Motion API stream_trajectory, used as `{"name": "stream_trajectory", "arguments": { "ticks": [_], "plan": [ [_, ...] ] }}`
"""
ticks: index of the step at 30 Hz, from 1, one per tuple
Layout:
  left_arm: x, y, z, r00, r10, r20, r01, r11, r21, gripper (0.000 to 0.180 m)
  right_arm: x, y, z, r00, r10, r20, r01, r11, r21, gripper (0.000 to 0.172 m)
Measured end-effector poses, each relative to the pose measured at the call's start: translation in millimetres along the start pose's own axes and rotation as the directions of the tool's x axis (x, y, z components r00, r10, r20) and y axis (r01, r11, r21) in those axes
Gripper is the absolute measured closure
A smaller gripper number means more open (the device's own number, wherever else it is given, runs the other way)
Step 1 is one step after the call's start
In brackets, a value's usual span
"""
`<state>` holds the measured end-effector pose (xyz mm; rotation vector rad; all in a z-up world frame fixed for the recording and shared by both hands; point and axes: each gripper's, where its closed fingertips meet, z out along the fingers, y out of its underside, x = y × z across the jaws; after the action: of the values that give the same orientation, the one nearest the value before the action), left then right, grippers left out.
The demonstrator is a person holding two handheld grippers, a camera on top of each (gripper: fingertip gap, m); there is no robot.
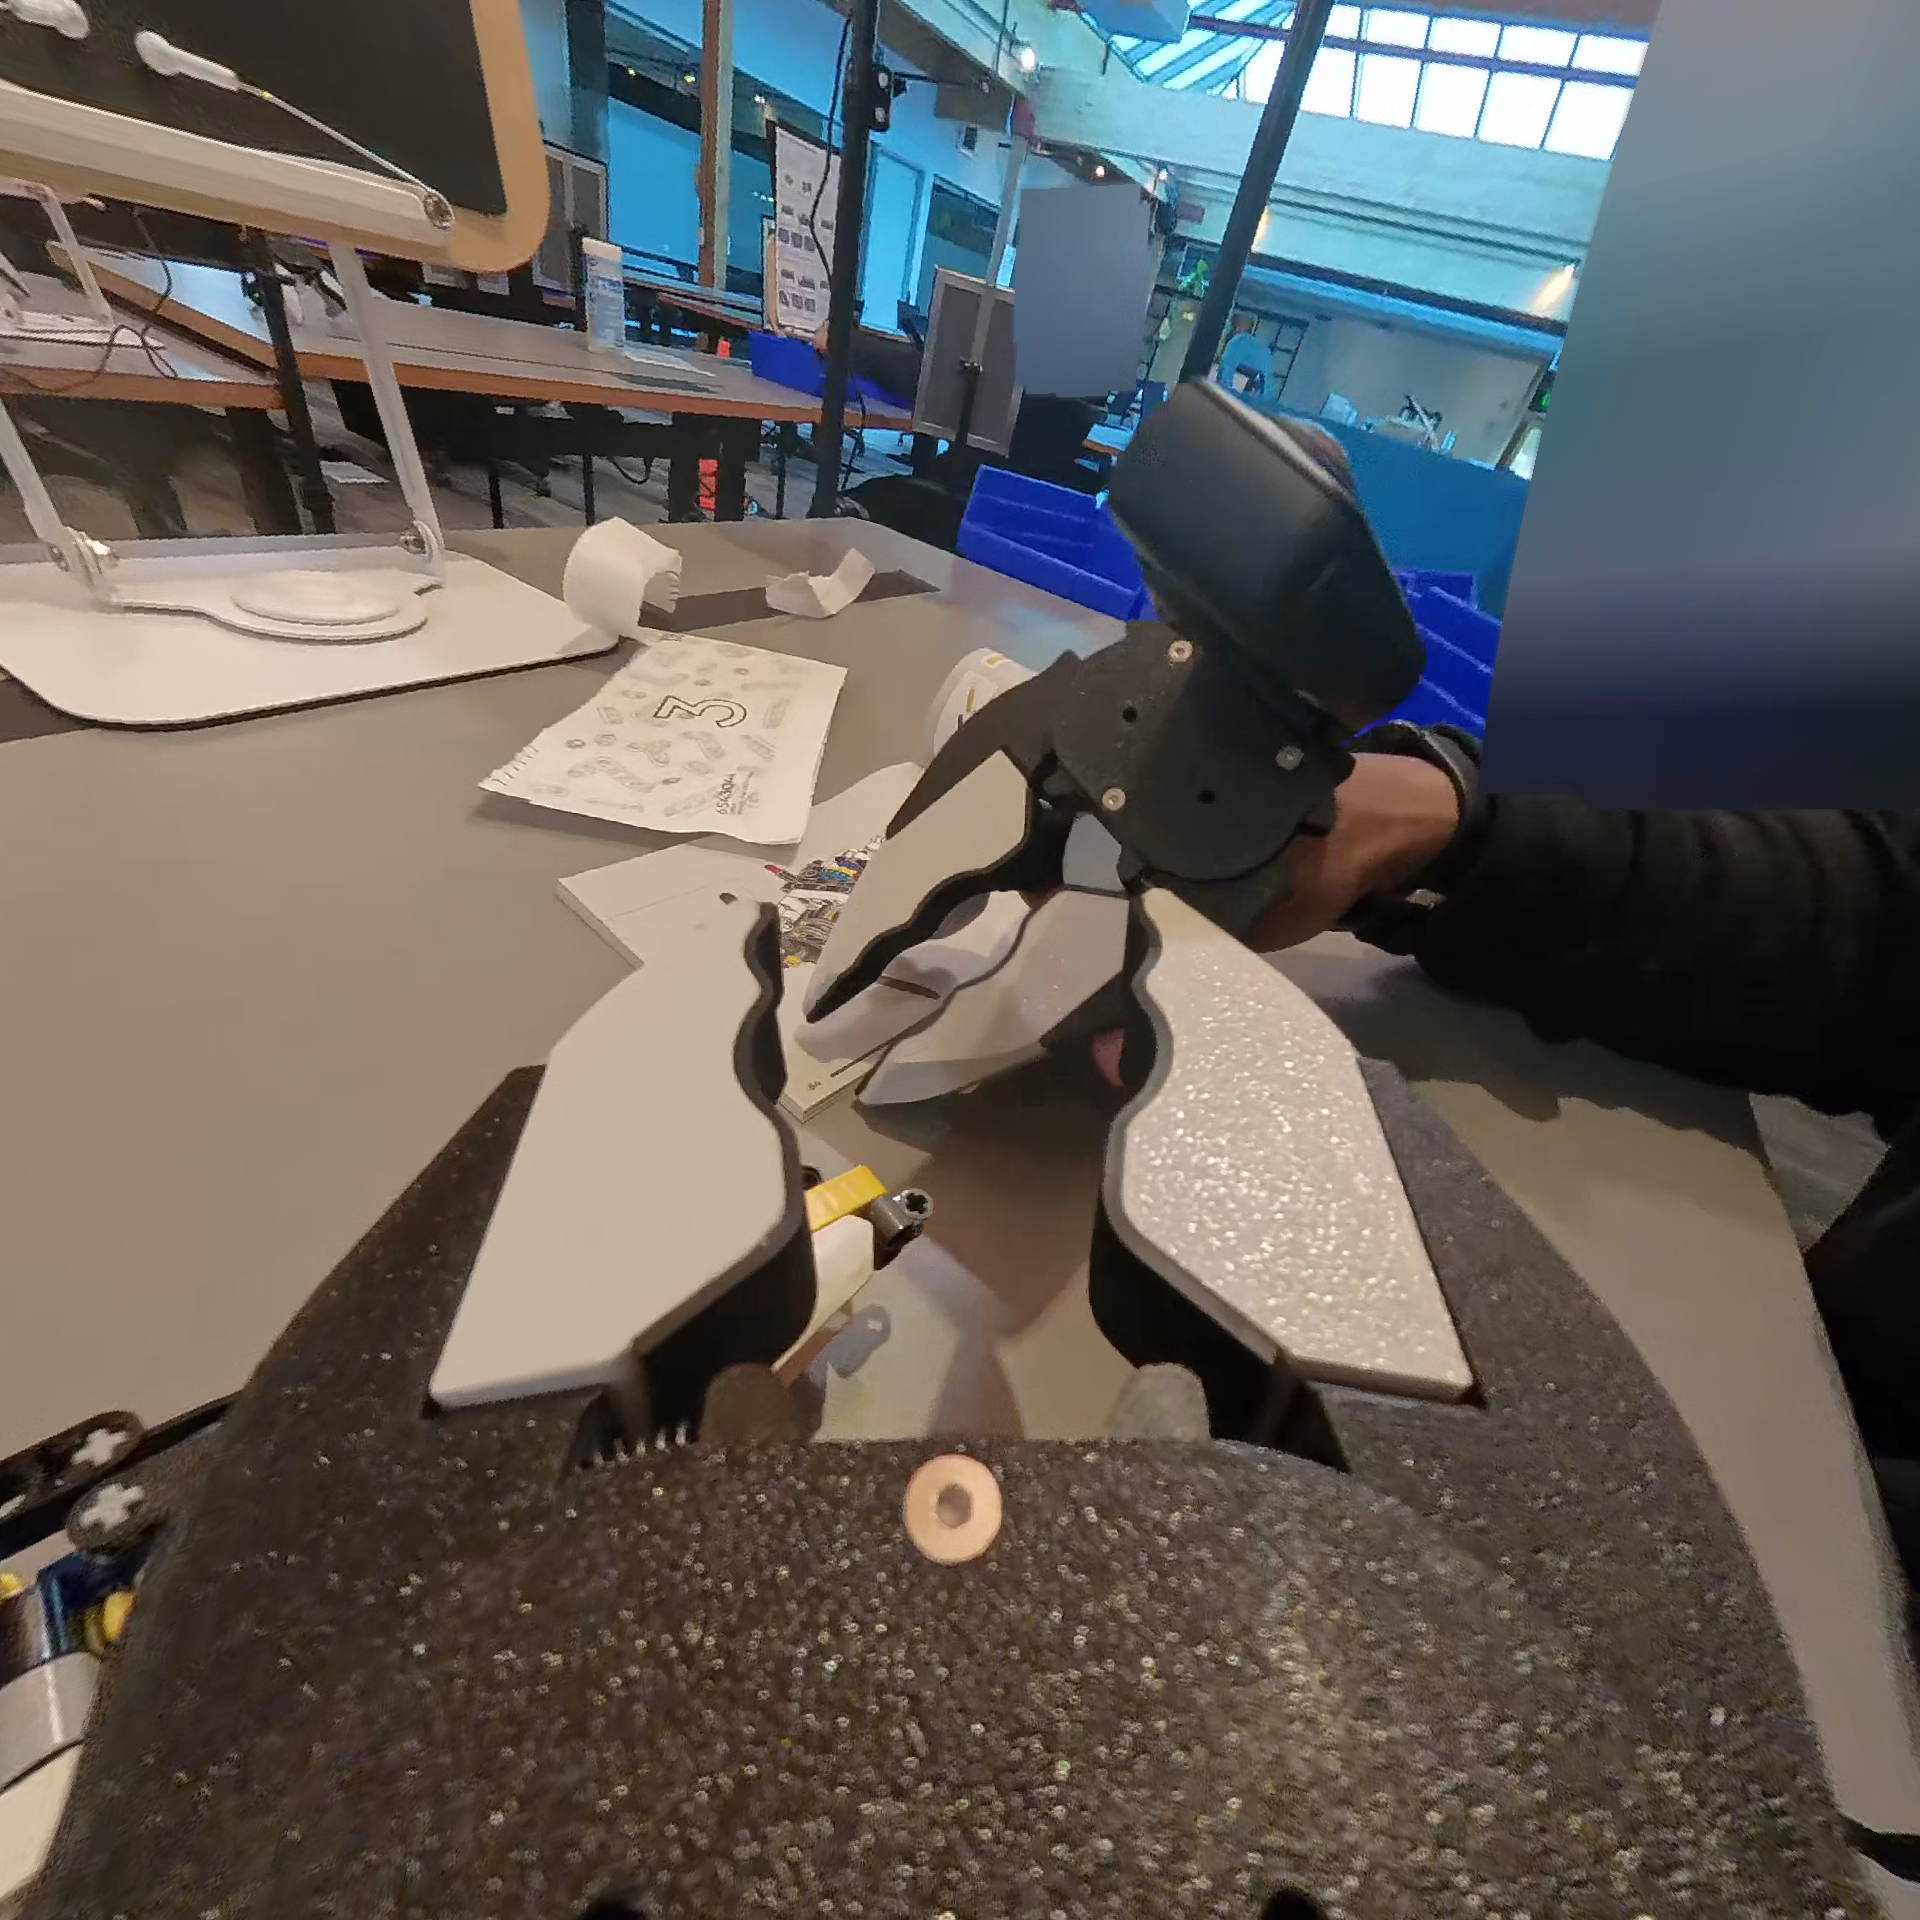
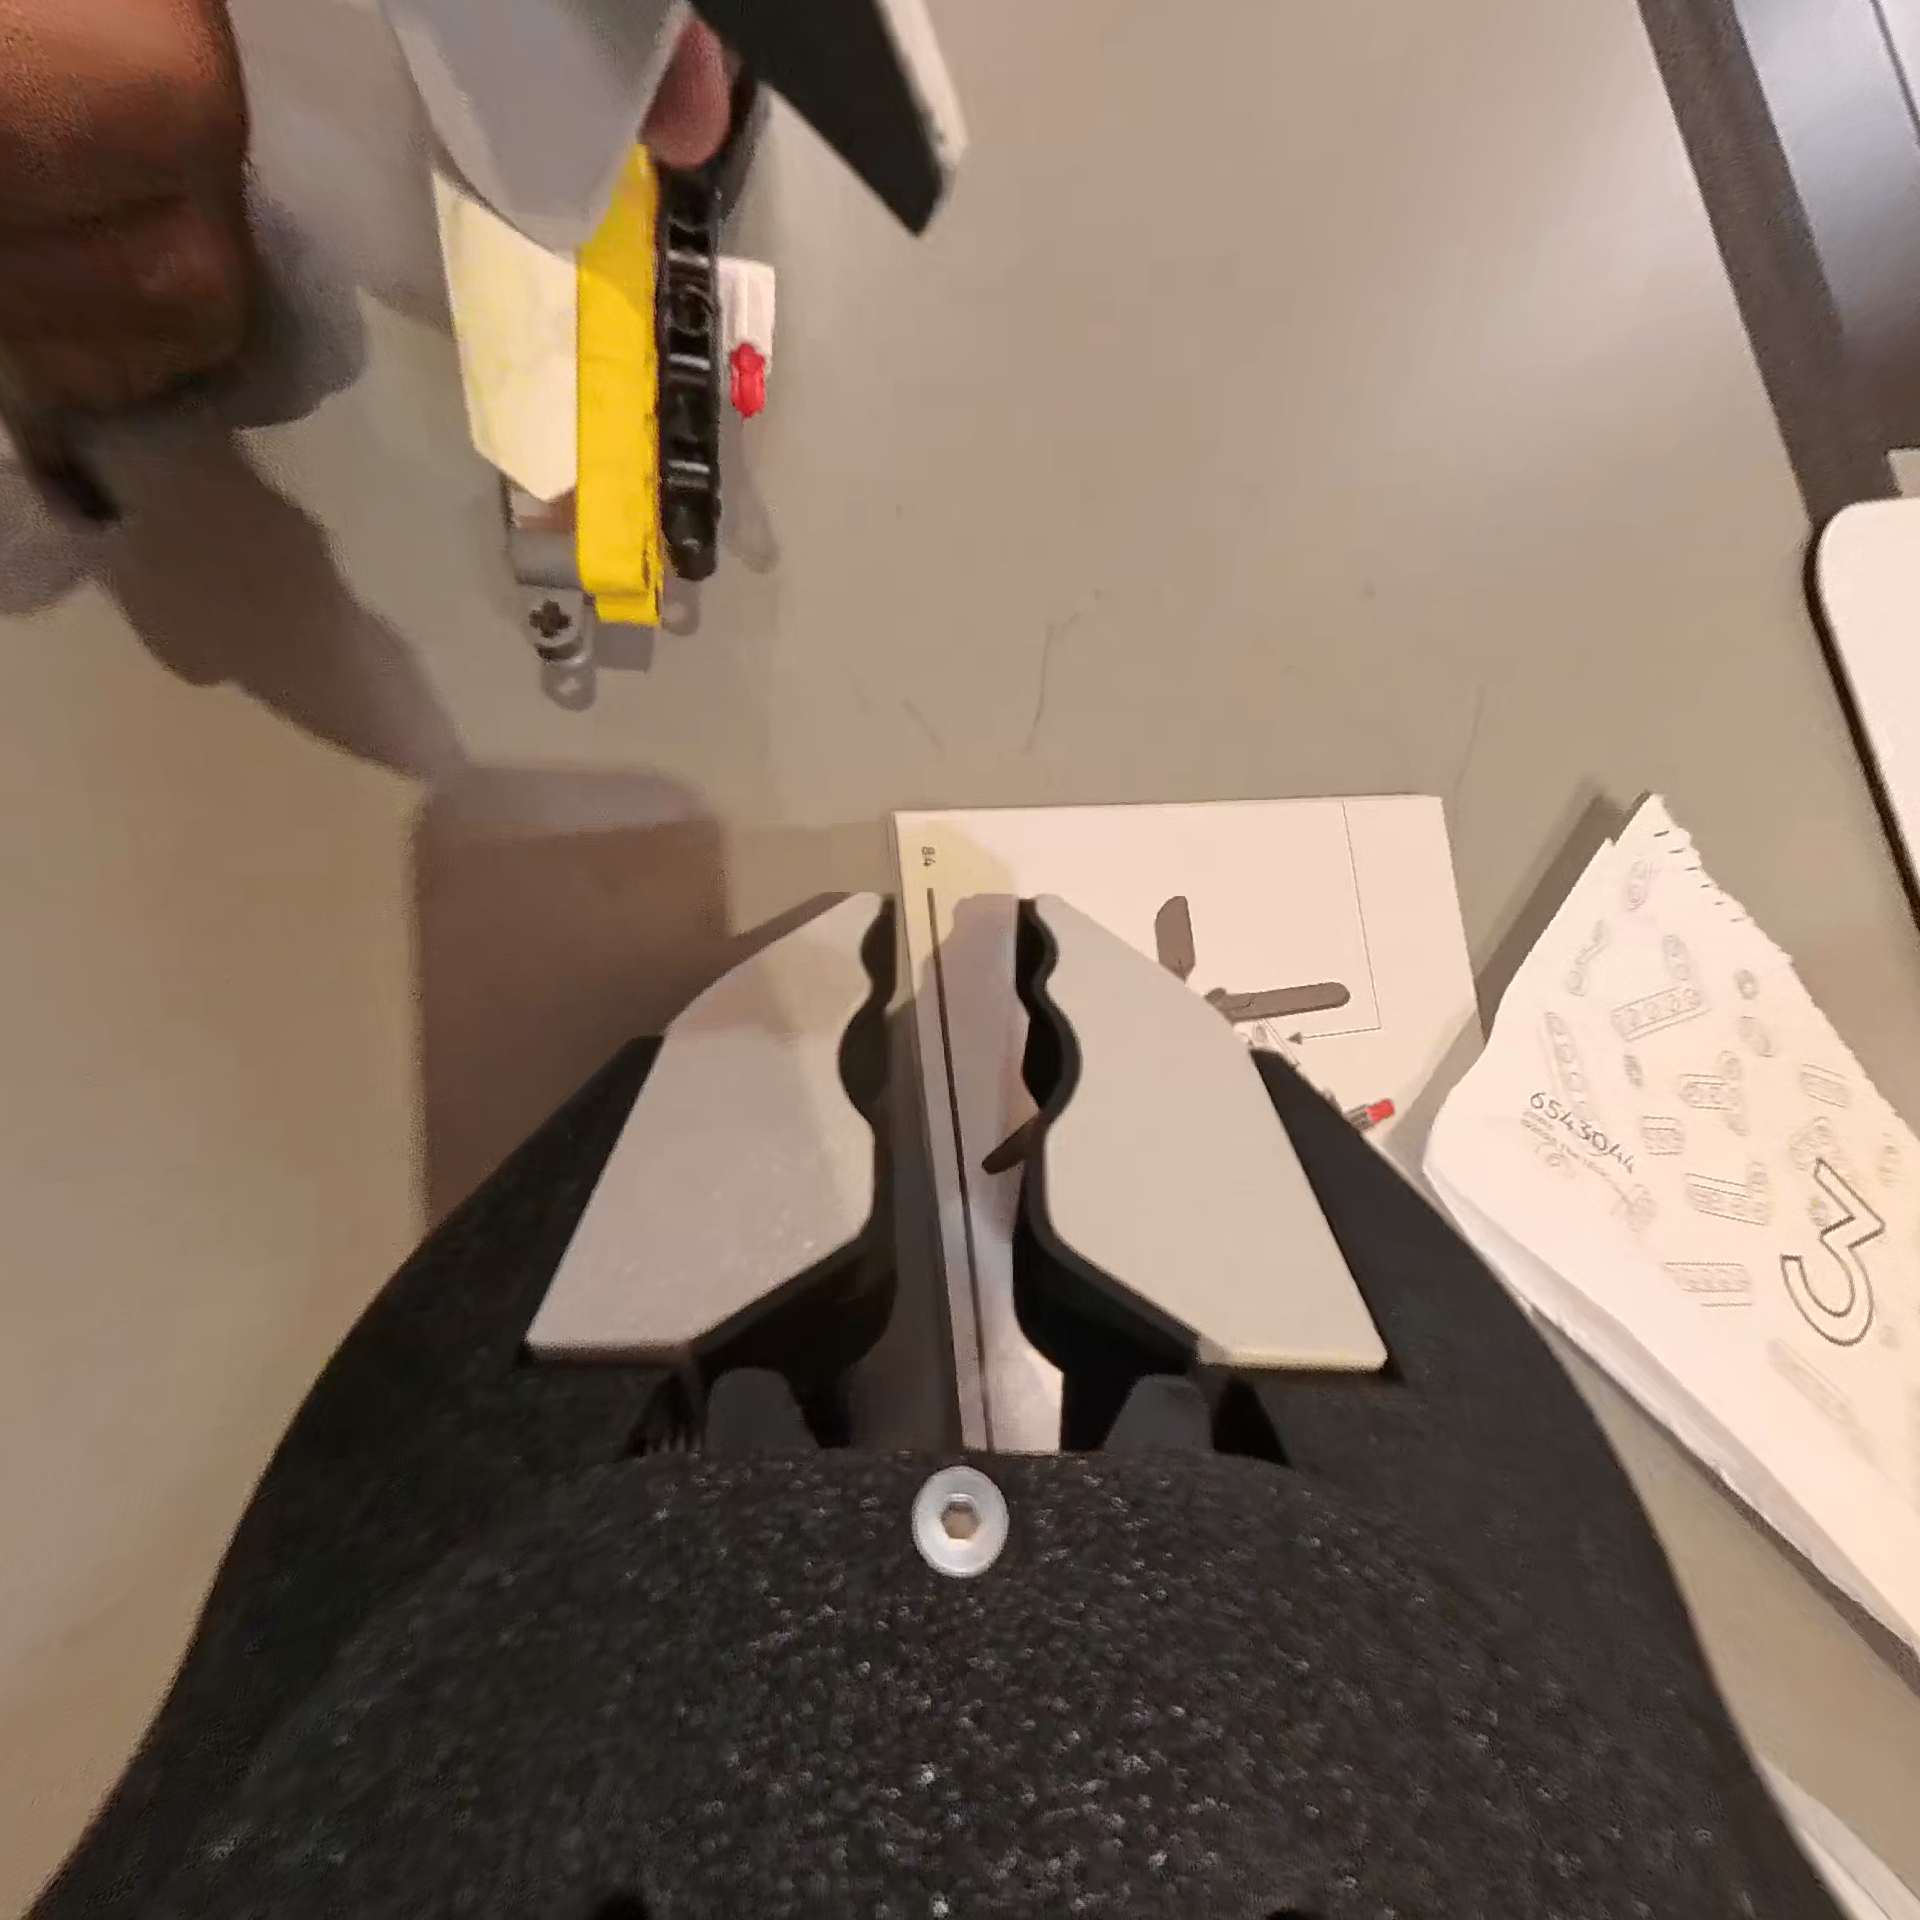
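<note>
Left wrist view: low over the counter (image 1: pixel 260 1039), facing level across it toward the hall, close behind own claw (image 1: pixel 951 997). Right wrist view: steep downward look onto the counter, close above the instruction booklet (image 2: pixel 1195 883). Shared: booklet, printed paper bag (image 1: pixel 675 738), brick assembly (image 2: pixel 634 416), and each other's claw.

FREE: bare grey table (image 2: pixel 1195 468) left of the open booklet (image 2: pixel 1195 873) | OBSTACLES: brick assembly (image 2: pixel 623 416), paper bag (image 2: pixel 1683 1195), white stand (image 1: pixel 260 613) | CLEARANCE: apparently narrow.
</note>
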<state>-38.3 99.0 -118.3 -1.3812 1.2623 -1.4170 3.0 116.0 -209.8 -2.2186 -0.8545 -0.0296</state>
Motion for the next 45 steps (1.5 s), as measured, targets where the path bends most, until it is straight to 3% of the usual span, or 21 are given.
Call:
{"name": "stream_trajectory", "arguments": {
  "ticks": [4,11,34,37,41,45],
  "plan": [
    [1.6,1.8,2.7,1.000,0.013,-0.001,-0.013,1.000,-0.014,0.117,-3.2,3.1,-0.2,0.999,0.021,0.035,-0.021,1.000,-0.017,0.166],
    [2.0,4.4,4.6,1.000,0.017,-0.001,-0.017,0.999,-0.031,0.117,-5.0,4.5,-2.5,0.998,0.031,0.046,-0.031,0.999,-0.014,0.172],
    [4.8,13.9,11.3,0.994,0.096,0.053,-0.090,0.990,-0.111,0.119,12.5,0.2,-26.7,0.981,0.183,-0.061,-0.181,0.983,0.037,0.172],
    [0.6,20.2,15.8,0.990,0.098,0.101,-0.080,0.982,-0.171,0.124,17.4,2.1,-31.2,0.971,0.225,-0.078,-0.222,0.974,0.049,0.172],
    [-8.7,42.4,23.9,0.973,0.147,0.175,-0.077,0.931,-0.356,0.129,18.7,5.2,-33.5,0.966,0.249,-0.075,-0.245,0.968,0.055,0.172],
    [-2.7,40.2,24.5,0.975,0.149,0.165,-0.087,0.940,-0.331,0.129,15.3,1.0,-29.7,0.984,0.153,-0.093,-0.150,0.988,0.037,0.169]
  ]
}}
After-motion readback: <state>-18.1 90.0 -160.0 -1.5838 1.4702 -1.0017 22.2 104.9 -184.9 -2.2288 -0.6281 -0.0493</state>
